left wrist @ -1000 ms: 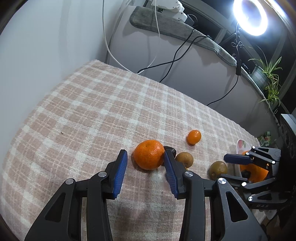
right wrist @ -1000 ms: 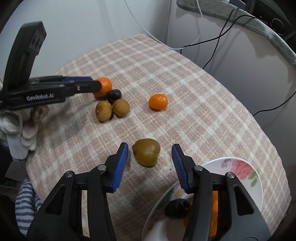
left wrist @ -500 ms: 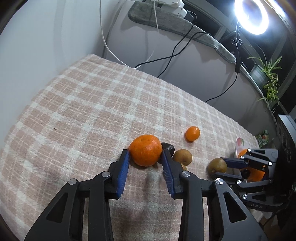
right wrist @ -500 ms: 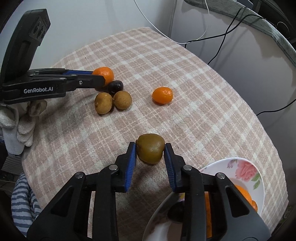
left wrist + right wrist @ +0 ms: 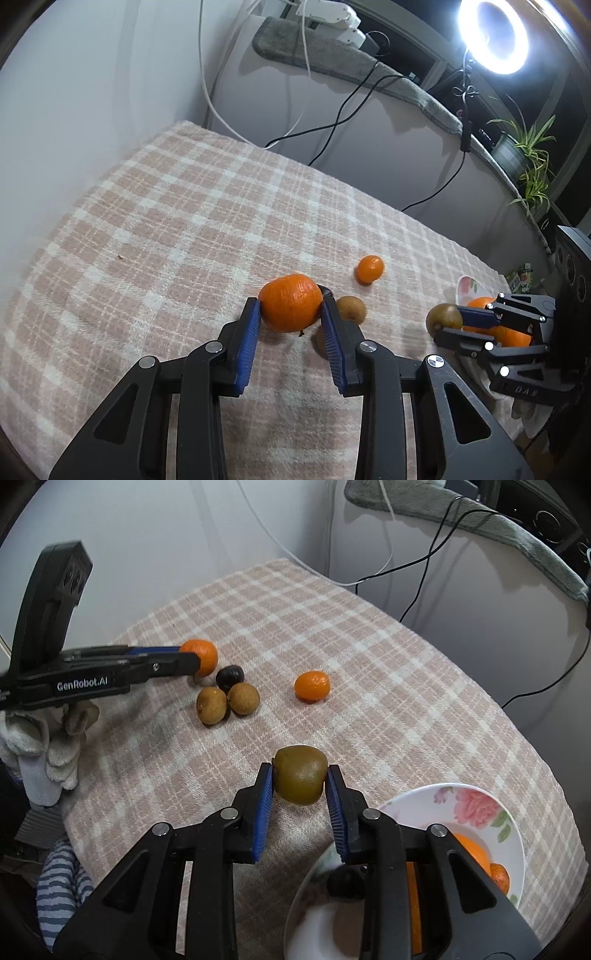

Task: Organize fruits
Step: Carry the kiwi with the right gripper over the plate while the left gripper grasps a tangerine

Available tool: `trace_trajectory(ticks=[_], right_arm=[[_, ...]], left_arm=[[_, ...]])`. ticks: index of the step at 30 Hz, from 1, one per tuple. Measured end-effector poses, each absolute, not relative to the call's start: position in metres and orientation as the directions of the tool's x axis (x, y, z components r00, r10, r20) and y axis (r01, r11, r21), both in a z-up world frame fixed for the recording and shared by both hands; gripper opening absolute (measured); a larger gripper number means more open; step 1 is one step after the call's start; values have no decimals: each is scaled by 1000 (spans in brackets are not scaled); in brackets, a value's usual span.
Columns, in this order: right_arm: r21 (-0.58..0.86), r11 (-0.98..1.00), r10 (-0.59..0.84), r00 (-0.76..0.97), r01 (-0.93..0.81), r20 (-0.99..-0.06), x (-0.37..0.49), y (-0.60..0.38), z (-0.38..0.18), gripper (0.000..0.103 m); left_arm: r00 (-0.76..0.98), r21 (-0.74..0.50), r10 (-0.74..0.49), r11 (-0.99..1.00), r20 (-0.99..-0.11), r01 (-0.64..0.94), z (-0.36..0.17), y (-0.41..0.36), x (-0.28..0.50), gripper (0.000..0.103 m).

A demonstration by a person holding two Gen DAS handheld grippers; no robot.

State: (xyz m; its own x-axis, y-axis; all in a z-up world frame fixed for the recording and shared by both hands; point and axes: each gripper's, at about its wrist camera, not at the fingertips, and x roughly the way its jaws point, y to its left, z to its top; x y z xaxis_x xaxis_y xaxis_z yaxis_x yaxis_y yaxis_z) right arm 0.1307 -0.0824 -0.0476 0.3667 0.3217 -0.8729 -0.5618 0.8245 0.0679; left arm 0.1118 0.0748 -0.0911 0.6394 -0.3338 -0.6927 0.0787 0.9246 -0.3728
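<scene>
My left gripper (image 5: 290, 314) is shut on a large orange (image 5: 290, 307), held just above the checked tablecloth; it also shows in the right wrist view (image 5: 201, 656). My right gripper (image 5: 300, 781) is shut on a green-brown kiwi (image 5: 300, 779), lifted beside the floral plate (image 5: 476, 805). In the left wrist view the kiwi (image 5: 443, 317) sits in the right gripper (image 5: 448, 323). On the cloth lie a small orange (image 5: 312, 685), two brown round fruits (image 5: 227, 703) and a dark plum (image 5: 229, 676).
The plate holds an orange (image 5: 471, 853), a small orange (image 5: 498, 877) and a dark fruit (image 5: 345, 884). Cables (image 5: 332, 125) hang at the table's far edge. A bright ring light (image 5: 493, 35) and a potted plant (image 5: 524, 155) stand behind. A gloved hand (image 5: 51, 738) holds the left gripper.
Both grippers closed: the left on the large orange, the right on the kiwi. Both fruits now look lifted slightly off the cloth.
</scene>
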Motion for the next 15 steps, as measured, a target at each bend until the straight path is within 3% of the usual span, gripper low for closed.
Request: trace_trajectory(ticks=[15], right_arm=[[142, 871, 372, 444, -470, -815, 99, -148, -14, 29]], left_arm=[[630, -418, -435, 889, -644, 187, -71, 37, 89, 28]])
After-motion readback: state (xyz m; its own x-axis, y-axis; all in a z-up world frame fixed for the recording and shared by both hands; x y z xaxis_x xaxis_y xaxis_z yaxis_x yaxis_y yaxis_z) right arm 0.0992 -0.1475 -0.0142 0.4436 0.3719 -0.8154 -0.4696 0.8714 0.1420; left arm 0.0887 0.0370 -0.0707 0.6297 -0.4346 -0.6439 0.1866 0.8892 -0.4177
